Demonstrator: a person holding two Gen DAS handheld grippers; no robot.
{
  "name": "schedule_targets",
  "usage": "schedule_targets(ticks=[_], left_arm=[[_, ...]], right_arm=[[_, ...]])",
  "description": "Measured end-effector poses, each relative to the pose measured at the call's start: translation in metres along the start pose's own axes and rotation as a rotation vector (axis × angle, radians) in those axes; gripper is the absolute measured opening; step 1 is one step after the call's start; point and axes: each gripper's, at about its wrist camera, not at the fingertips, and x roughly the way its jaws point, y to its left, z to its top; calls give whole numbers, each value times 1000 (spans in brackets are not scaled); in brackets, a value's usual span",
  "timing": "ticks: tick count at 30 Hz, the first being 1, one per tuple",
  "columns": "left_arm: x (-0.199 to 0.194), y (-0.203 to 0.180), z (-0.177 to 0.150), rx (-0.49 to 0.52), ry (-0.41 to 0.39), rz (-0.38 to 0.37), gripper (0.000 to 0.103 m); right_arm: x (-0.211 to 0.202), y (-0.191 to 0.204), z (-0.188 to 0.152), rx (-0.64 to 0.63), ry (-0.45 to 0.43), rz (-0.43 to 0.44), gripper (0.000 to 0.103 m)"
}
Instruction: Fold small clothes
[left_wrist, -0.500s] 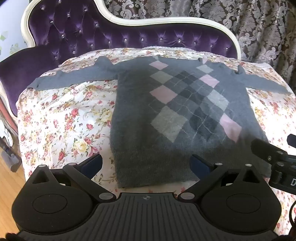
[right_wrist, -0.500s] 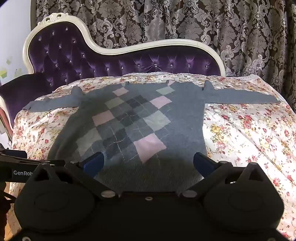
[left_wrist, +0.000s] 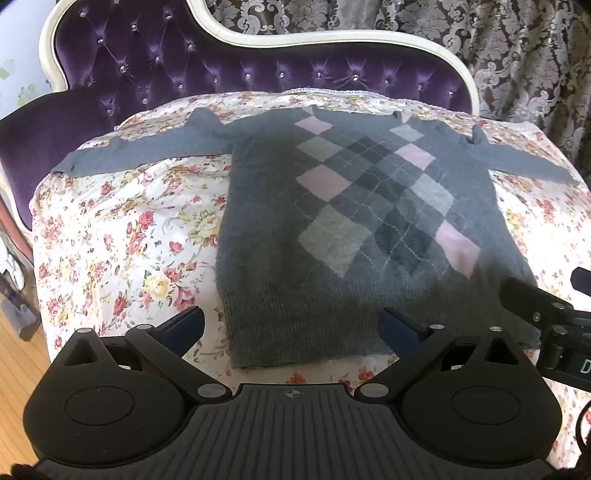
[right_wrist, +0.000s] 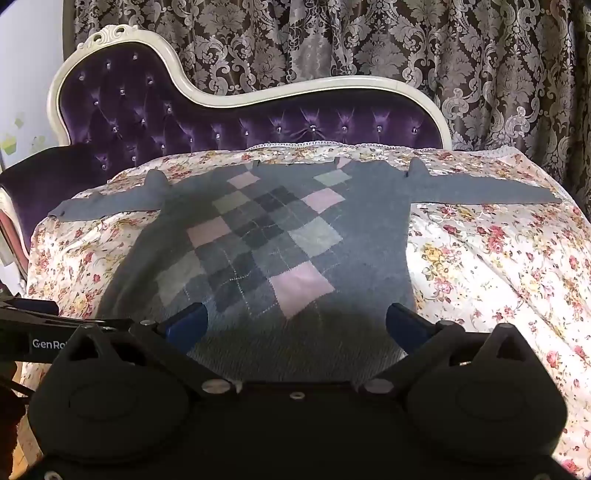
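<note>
Lying flat: one sweater (left_wrist: 354, 229), two sleeves.

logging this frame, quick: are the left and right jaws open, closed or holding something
Left gripper: open, holding nothing.
Right gripper: open, holding nothing.

- Home, living room or bedroom type space.
- Straight ahead of both grippers: purple tufted chaise (right_wrist: 258, 122), button studs, curved cream carved frame (right_wrist: 110, 35).
- Seat under the grippers covered with floral rose-print cloth (left_wrist: 122, 236), lace trim at far edge.
- Behind the chaise: heavy damask curtains (right_wrist: 406, 40), grey-brown pattern.
- Low left of the left gripper: wood plank floor (left_wrist: 14, 373).
- Far left: pale wall with small green stickers (right_wrist: 11, 142).
</note>
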Motion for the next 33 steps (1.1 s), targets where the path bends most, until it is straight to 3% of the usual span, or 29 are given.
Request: schedule_targets(ticks=[33], left_arm=[[6, 11, -4, -29, 12, 21, 101]], right_arm=[[6, -6, -8, 16, 38, 2, 102]])
